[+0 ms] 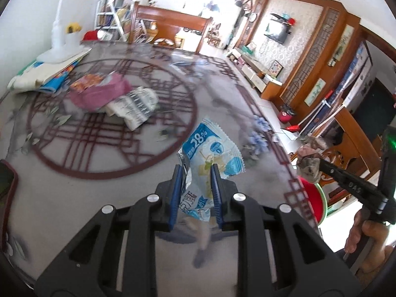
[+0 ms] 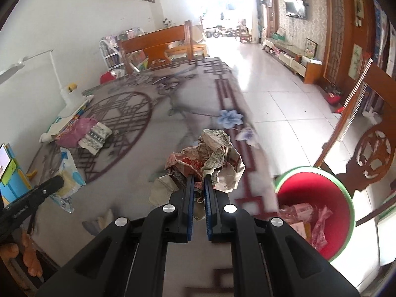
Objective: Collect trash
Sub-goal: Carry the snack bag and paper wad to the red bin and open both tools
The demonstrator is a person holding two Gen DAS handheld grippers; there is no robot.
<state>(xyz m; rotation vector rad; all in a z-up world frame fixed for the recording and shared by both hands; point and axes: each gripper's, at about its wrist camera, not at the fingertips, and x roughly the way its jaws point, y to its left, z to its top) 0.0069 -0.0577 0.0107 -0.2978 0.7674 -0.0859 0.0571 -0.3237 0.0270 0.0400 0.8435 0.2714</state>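
- At the lower centre of the left wrist view, the left tool [image 1: 195,170] is clamped on a blue-and-white wrapper [image 1: 210,153], which hangs clear of the desk [image 1: 74,210].
- At the centre of the right wrist view, the right tool [image 2: 198,178] is clamped narrowly on a crumpled paper wad [image 2: 210,158], held above the desk edge.
- At the lower right of the right wrist view stands the red bin [image 2: 344,198], on the floor beside the desk, already holding pink wrappers; it lies near the right tool, to its right.
- Judged step: carrying both pieces to the bin. The wad is the nearer load and should likely go first.
- Advice: bring each tool fully over the red opening before loosening; light paper drifts, so a low release is safer.
- Keep the two tools apart over the rim, as the opening looks tight for both at once.
- At the upper left of the left wrist view, a pink bag [image 1: 99,94] and a striped packet [image 1: 136,106] remain on the desk for later.
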